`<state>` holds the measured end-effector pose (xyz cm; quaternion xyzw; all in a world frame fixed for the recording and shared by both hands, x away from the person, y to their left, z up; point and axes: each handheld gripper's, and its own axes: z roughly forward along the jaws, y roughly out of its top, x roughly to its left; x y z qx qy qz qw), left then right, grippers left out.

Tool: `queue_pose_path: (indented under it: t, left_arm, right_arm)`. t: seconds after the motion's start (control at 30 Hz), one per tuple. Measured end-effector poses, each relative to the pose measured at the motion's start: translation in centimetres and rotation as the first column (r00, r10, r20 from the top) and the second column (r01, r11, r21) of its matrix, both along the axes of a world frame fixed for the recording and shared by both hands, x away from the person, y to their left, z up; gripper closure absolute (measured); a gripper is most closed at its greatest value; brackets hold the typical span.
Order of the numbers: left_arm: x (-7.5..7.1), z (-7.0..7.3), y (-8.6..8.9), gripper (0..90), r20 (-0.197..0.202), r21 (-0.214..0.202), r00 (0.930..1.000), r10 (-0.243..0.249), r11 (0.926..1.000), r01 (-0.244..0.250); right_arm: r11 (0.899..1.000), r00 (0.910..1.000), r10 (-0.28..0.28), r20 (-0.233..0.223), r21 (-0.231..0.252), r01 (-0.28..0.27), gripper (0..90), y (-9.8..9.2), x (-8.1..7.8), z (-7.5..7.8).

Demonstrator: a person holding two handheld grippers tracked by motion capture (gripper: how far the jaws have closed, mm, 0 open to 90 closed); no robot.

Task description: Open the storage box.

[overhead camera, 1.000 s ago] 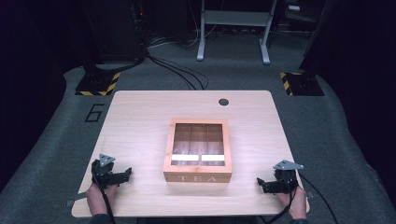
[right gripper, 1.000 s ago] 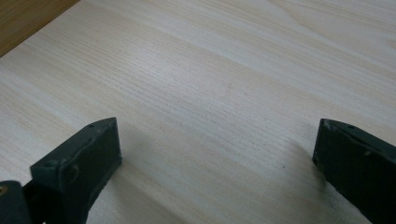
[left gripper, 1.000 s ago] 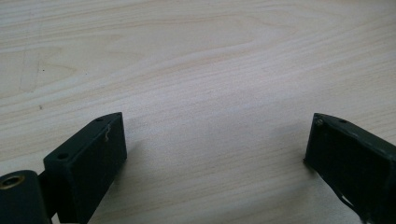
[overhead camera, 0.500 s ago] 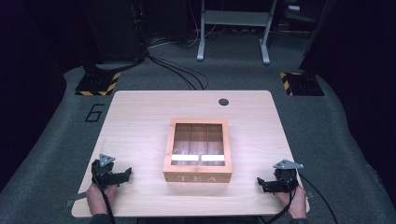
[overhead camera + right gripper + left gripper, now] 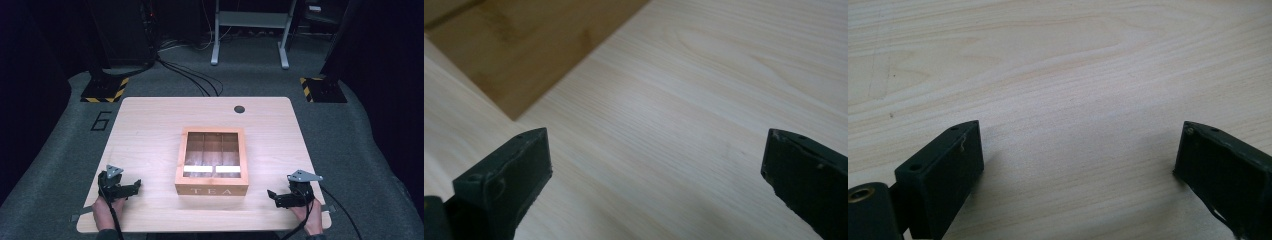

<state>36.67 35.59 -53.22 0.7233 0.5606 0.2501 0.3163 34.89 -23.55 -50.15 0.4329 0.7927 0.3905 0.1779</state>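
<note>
A wooden tea box (image 5: 212, 161) with a glass lid and "TEA" on its front stands shut in the middle of the table (image 5: 150, 130). My left gripper (image 5: 134, 186) rests near the front left corner, held by a hand, jaws wide apart over bare wood (image 5: 1078, 150). My right gripper (image 5: 272, 195) rests near the front right corner, also open, pointing toward the box. A side of the box (image 5: 524, 45) shows at the upper left of the right gripper view. Nothing lies between either pair of jaws.
A dark round cable hole (image 5: 239, 109) sits near the table's far edge. Beyond the table are a carpeted floor, cables, yellow-black striped stand bases (image 5: 102, 90) and a grey metal frame (image 5: 250, 30).
</note>
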Motion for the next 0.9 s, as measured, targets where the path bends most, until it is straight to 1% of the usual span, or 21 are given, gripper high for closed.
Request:
queue_pose_path:
  t: [0.1, 0.13, 0.17, 0.27, 0.3, 0.43, 0.6, 0.67, 0.73, 0.77, 0.8, 0.83, 0.9]
  left_arm:
    - [0.0, 0.0, 0.0, 5.1, 0.000, 0.000, 1.0000, 0.000, 1.0000, 0.000]
    - [0.0, 0.0, 0.0, 5.1, 0.000, 0.000, 1.0000, 0.000, 1.0000, 0.000]
    - [0.0, 0.0, 0.0, 5.1, 0.000, 0.000, 1.0000, 0.000, 1.0000, 0.000]
    - [0.0, 0.0, 0.0, 5.1, -0.001, 0.000, 1.0000, 0.000, 1.0000, 0.000]
    - [0.0, 0.0, 0.0, 5.1, 0.000, 0.000, 1.0000, 0.000, 1.0000, 0.000]
    - [0.0, 0.0, 0.0, 5.1, -0.001, 0.000, 1.0000, 0.000, 1.0000, 0.000]
    - [0.0, 0.0, 0.0, 5.1, -0.001, 0.000, 1.0000, 0.000, 1.0000, 0.000]
    - [0.0, 0.0, 0.0, 5.1, 0.000, 0.000, 1.0000, 0.000, 1.0000, 0.000]
    - [0.0, 0.0, 0.0, 5.1, 0.000, 0.000, 1.0000, 0.000, 1.0000, 0.000]
    - [0.0, 0.0, 0.0, 5.1, 0.000, 0.000, 1.0000, 0.000, 1.0000, 0.000]
    - [0.0, 0.0, 0.0, 5.1, -0.001, 0.000, 1.0000, 0.000, 1.0000, 0.000]
    - [0.0, 0.0, 0.0, 5.1, 0.000, 0.000, 1.0000, 0.000, 1.0000, 0.000]
    - [0.0, 0.0, 0.0, 5.1, 0.000, 0.000, 1.0000, 0.000, 1.0000, 0.000]
  right_arm:
    - [0.999, 0.9994, 0.030, 0.019, 0.016, -0.030, 0.0, 1.2, -0.2, 0.7]
    - [0.999, 0.9990, 0.043, 0.014, 0.019, -0.044, 0.0, 1.6, -0.3, 1.0]
    - [0.998, 0.9980, 0.058, 0.024, 0.030, -0.058, 0.0, 2.1, -0.3, 1.2]
    - [0.996, 0.9956, 0.086, 0.037, 0.026, -0.087, 0.0, 3.3, -0.3, 1.6]
    - [0.994, 0.9943, 0.100, 0.039, 0.032, -0.101, 0.0, 3.9, -0.3, 1.7]
    - [0.989, 0.9885, 0.145, 0.043, 0.025, -0.146, 0.0, 5.7, -0.1, 1.9]
    - [0.984, 0.9830, 0.179, 0.041, 0.013, -0.179, 0.1, 7.5, 0.1, 1.8]
    - [0.980, 0.9795, 0.196, 0.049, 0.014, -0.196, 1.8, 7.9, 0.2, 1.7]
    - [0.980, 0.9780, 0.200, 0.060, 0.012, -0.201, 7.8, 8.4, 0.1, 1.7]
    - [0.977, 0.9748, 0.211, 0.071, 0.012, -0.213, 11.9, 8.5, 0.2, 1.7]
    - [0.978, 0.9757, 0.207, 0.073, 0.020, -0.209, 15.0, 8.7, 0.1, 1.7]
    - [0.977, 0.9738, 0.212, 0.081, 0.018, -0.214, 18.0, 8.7, 0.1, 1.7]
    - [0.976, 0.9735, 0.212, 0.085, 0.021, -0.215, 23.7, 8.7, 0.1, 1.7]
